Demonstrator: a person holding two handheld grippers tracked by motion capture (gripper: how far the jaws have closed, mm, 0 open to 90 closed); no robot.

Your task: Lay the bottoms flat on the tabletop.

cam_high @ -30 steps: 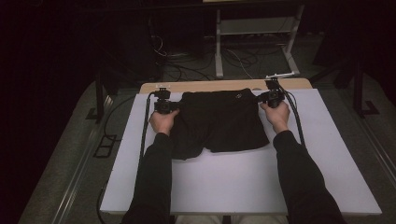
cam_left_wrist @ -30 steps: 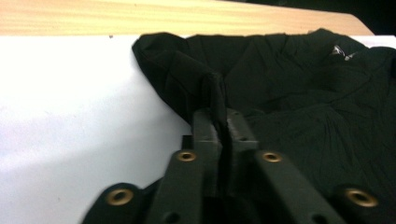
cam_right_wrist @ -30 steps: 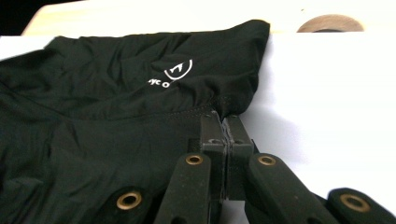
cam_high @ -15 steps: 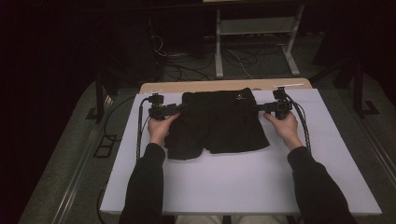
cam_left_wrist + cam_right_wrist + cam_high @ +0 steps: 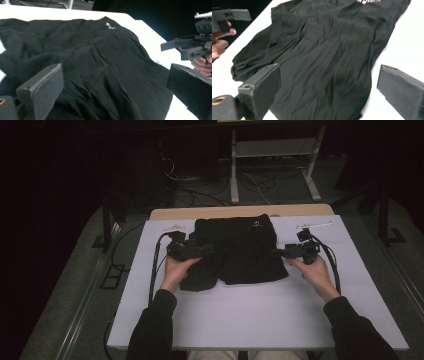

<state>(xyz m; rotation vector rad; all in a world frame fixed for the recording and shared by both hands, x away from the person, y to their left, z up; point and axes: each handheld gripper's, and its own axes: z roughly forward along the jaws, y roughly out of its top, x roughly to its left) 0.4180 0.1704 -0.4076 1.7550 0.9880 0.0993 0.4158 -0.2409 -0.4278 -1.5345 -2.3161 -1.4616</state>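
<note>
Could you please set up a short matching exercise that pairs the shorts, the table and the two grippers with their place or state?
1. black shorts
2. table
3. left gripper
4. right gripper

A. white, bearing the garment
B. jaws open, at the garment's left edge
C. lying flat, small white logo near the waistband
D. jaws open, at the garment's right edge

Pairs: 1-C, 2-A, 3-B, 4-D

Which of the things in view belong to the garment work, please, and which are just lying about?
In the job:
black shorts
left gripper, open
right gripper, open
white table

Lying about:
cables on the floor
white metal frame
</note>
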